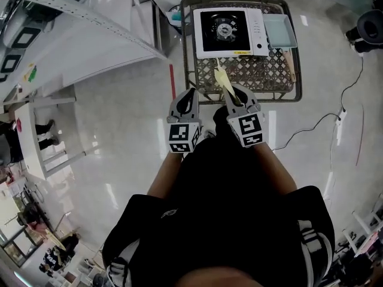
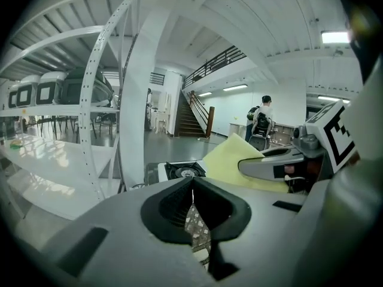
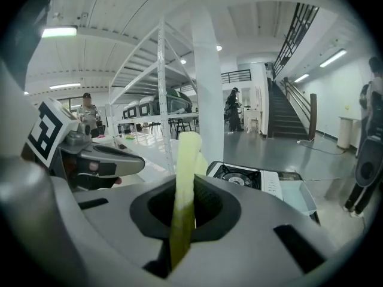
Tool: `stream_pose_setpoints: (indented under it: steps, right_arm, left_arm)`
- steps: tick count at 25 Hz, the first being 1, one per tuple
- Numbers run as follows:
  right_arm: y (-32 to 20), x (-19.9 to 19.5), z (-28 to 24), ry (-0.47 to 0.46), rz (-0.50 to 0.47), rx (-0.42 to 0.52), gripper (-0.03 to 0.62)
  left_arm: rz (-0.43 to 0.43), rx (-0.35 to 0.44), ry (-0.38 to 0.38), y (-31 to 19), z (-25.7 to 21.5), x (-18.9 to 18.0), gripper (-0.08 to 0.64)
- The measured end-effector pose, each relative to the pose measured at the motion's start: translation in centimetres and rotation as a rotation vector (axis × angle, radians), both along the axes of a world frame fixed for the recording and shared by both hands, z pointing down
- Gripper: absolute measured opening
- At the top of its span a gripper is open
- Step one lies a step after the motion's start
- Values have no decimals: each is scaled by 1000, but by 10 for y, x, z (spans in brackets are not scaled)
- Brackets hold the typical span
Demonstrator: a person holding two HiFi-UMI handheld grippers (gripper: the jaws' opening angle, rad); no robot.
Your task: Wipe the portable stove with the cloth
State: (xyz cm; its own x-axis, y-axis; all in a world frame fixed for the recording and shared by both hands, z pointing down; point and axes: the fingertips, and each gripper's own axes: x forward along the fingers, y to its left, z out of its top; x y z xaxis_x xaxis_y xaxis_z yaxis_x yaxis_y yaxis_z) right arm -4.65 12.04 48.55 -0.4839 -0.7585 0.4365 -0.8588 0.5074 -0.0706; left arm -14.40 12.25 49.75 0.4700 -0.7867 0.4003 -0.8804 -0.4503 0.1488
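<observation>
The white portable stove [image 1: 231, 32] with a black burner top sits at the far side of a woven-top table [image 1: 251, 76]; it also shows ahead as the stove [image 2: 179, 170] and the stove [image 3: 251, 178]. A yellow cloth [image 1: 223, 81] sticks out from my right gripper [image 1: 233, 94], which is shut on it, short of the stove. The cloth [image 3: 184, 190] stands upright between the jaws, and the cloth [image 2: 236, 163] shows in the left gripper view. My left gripper [image 1: 189, 94] is shut with nothing in it, at the table's near edge.
A pale blue tray [image 1: 280, 30] lies right of the stove. White shelving [image 1: 78, 34] stands to the left, with a white pillar [image 2: 134, 100] close by. A cable [image 1: 323, 121] runs across the glossy floor at the right. People stand in the distance.
</observation>
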Motion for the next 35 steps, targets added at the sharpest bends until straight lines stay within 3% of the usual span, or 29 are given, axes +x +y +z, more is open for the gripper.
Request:
stream_pose_setpoints:
  steps: [8,17,25,30,35]
  right_arm:
    - [-80,25,31,-51,-19,-64,11]
    - [-122,32,53,-101,-18,-114,11]
    - [-136,-7,65,-143,-87,-141,11]
    - [-149,-45,81,-230,-126,-194,11]
    - [-162,-49,149,-92,-57,-282,12]
  left_arm:
    - [-22,-115,-45,-77,36,23,21]
    - [-54,-199,-81,-112,63,24,21]
    - [-66,-213,-81,-135,82,3,21]
    - [-69,-227,-87,-152,87,-23,21]
    - [-59,-258,-112,-164,108,-43,21]
